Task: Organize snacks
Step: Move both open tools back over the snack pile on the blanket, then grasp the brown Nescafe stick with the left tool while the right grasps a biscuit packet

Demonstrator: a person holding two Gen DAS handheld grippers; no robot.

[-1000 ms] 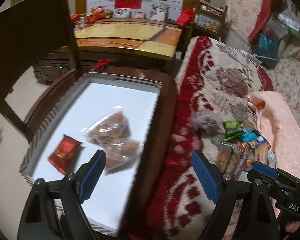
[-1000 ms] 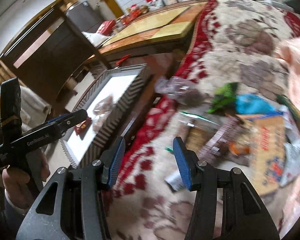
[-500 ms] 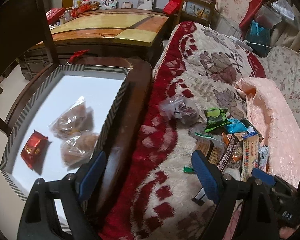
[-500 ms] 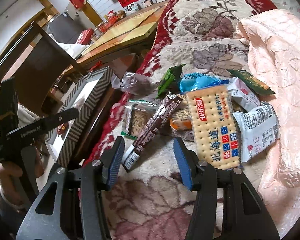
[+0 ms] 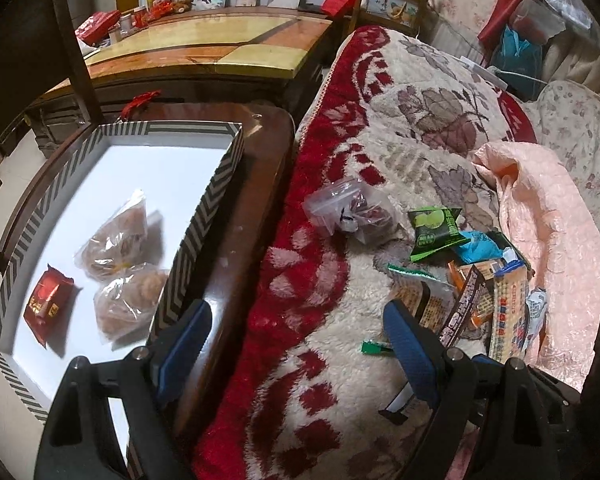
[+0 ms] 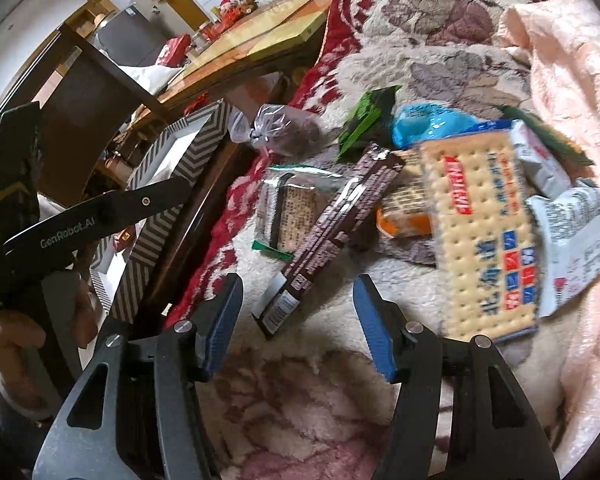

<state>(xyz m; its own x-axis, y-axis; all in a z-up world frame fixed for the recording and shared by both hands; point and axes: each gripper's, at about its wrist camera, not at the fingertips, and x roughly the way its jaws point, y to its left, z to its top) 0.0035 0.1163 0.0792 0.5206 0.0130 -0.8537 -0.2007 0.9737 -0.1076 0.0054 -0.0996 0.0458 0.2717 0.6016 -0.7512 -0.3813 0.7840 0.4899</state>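
the striped box [image 5: 216, 196] is your landmark, sitting on a dark wooden table [image 5: 256, 200] at the far left. inside it, on the white floor, lie a red packet [image 5: 46, 300] and two clear bags of brown snacks [image 5: 118, 236], the bags just right of the packet. right of the box, past the table's edge, a red and cream fleece blanket [image 5: 312, 280] begins; further right on it, a clear bag with dark contents [image 5: 352, 212], then a green packet [image 5: 436, 232] and a blue packet [image 5: 480, 246], with the main heap touching and overlapping beyond them.

your left gripper [image 5: 296, 340] points steeply down over the table's edge and the blanket, right of the box, its jaws spread wide with nothing between them. your right gripper [image 6: 296, 320] tilts down over the blanket well right of the box, and its jaws are opening with no snack between the pads. your hand [image 6: 16, 340] on the left gripper's handle shows beside the box in the right wrist view.

the long brown wrapper [image 6: 336, 228] lies slantwise just ahead of the right gripper, its near end lined up with the gap between the jaws but short of the pads. to its left is a clear biscuit pack [image 6: 292, 212]; to its right, the large cracker pack [image 6: 484, 236], blurred, and a white packet [image 6: 572, 248] at the heap's far right edge, next to a pink quilt [image 6: 572, 80].
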